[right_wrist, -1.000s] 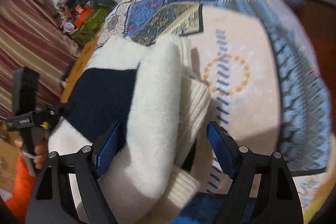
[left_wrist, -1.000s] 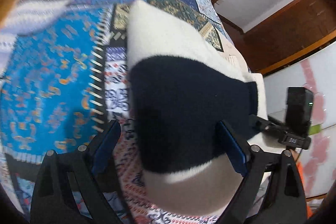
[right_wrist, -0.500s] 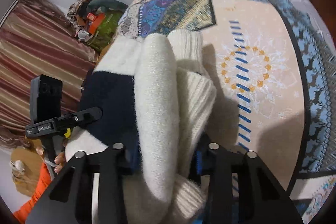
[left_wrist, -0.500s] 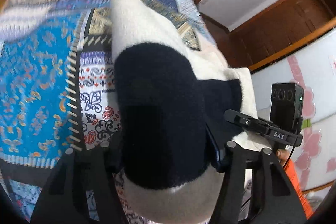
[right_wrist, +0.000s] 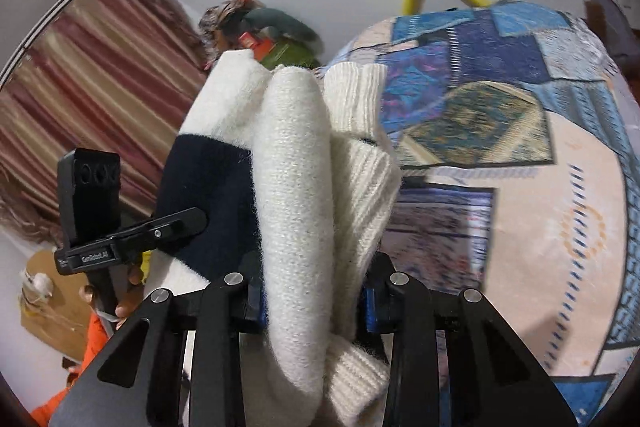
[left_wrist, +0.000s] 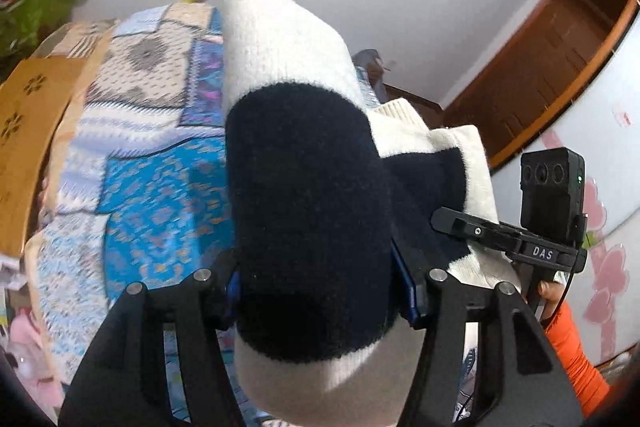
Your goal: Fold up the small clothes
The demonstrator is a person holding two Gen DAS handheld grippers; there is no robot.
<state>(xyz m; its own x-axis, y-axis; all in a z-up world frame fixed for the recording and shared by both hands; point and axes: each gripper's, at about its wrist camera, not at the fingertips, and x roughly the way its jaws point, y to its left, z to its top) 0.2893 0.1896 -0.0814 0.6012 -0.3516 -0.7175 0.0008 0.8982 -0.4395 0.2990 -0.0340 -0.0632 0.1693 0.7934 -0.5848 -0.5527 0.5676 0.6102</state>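
Both grippers have a grab on the same sweater (left_wrist: pixel 308 219), a cream knit with a wide navy band across it. The left gripper (left_wrist: pixel 316 291) is clamped on a thick fold of the navy part, blue pads squeezed into the wool on both sides. The right gripper (right_wrist: pixel 314 301) is pinching a bunched-up cream roll, with the ribbed cuff or hem stuffed in next to it, jaws tight on the fabric. Both sets of jaws have just been closing, cloth between them the whole way. The sweater hangs between the two tools, up off the bed, above the patchwork bedspread (right_wrist: pixel 560 187) with its blue and beige squares. From each camera you can see the other tool at the far edge of the sweater, plus a bit of an orange sleeve (left_wrist: pixel 572 355) below it. There's a striped curtain (right_wrist: pixel 100 75) off to the left in the right camera's view
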